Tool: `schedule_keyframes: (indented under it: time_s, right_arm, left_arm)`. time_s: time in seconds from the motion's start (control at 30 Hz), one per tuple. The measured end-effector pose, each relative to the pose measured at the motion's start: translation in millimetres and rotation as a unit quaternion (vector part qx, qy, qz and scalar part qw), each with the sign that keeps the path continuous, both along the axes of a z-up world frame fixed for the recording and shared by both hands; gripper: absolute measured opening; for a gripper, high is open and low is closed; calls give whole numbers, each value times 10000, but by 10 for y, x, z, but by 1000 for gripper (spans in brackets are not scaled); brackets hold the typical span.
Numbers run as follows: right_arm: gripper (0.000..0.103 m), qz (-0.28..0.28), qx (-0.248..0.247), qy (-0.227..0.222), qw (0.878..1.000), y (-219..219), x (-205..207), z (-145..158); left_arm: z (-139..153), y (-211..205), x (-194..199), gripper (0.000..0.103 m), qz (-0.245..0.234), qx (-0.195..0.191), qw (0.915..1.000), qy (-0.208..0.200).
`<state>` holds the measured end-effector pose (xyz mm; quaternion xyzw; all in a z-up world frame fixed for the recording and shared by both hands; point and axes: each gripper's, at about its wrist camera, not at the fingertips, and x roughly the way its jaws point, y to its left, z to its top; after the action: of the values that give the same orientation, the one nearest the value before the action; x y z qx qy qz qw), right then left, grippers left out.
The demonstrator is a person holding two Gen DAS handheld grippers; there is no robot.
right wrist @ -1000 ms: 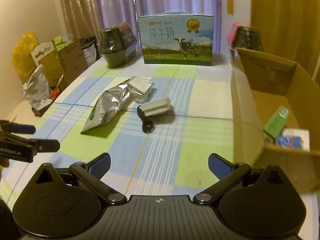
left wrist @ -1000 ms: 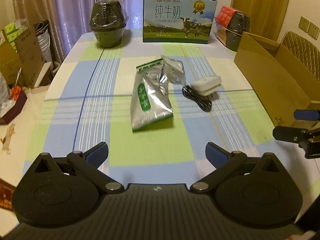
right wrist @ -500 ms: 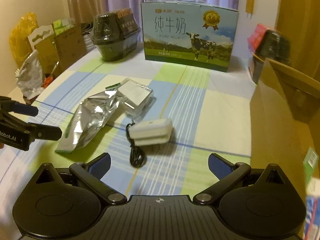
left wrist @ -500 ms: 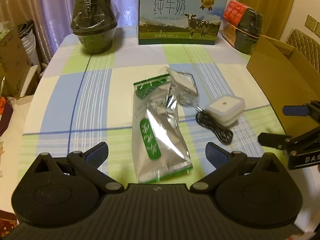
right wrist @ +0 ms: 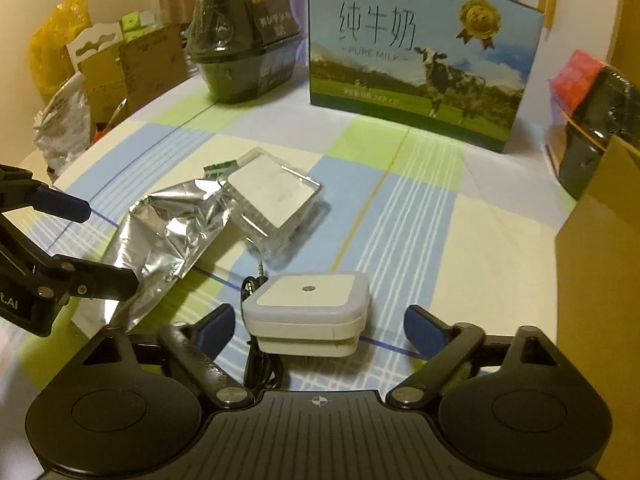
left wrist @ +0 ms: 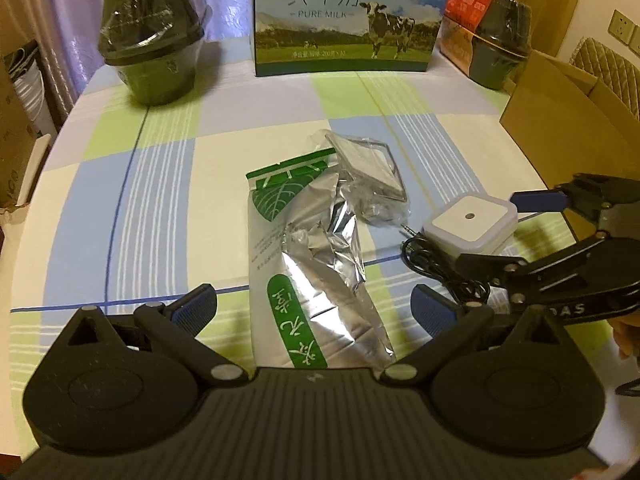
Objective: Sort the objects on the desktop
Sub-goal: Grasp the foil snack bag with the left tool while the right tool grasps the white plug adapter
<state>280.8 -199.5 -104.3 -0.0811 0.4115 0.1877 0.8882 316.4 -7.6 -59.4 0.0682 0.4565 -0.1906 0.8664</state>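
Nearest in the left wrist view, the left tongs [left wrist: 314, 310] stand wide open with their blue-padded tips on either side of the near end of a crinkled silver foil pouch with green printed labels [left wrist: 310, 256], not touching it. In the right wrist view the right tongs [right wrist: 318, 326] are likewise spread open, their tips flanking a white square plastic box with a small dark dot on its lid [right wrist: 310, 308], with a gap on both sides. A coiled black cable with a metal jack plug [right wrist: 258, 350] lies against the left side of that box and runs under it toward the near edge. Just beyond, a clear plastic case holding a white card [right wrist: 276, 200] rests at the far end of the foil pouch, overlapping it. All of these lie on the tabletop covered by a blue, green and cream checked cloth [right wrist: 420, 184]. To the right stands an open brown cardboard box [left wrist: 560, 128]. At the far edge sit a dark round container wrapped in clear film [left wrist: 154, 50] on the left, a blue and green milk carton box printed with a cow [left wrist: 348, 16] in the middle, and a second dark wrapped container with a red label [left wrist: 492, 36] on the right.
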Motion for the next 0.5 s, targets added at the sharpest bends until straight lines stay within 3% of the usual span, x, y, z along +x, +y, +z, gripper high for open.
schedule_keyframes:
  time_s: [0.13, 0.33, 0.5]
  right_arm:
    - [66, 44, 121, -18, 9999, -13, 24, -23]
    - [65, -95, 59, -178, 9998, -52, -139, -5]
    - [65, -205, 58, -150, 9997, -108, -228, 11]
  left_arm:
    - [-41, -45, 63, 101, -43, 29, 10000, -8]
    - [-133, -218, 192, 97, -174, 264, 9995, 19]
    - [-235, -311, 280, 82, -148, 522, 9984, 166]
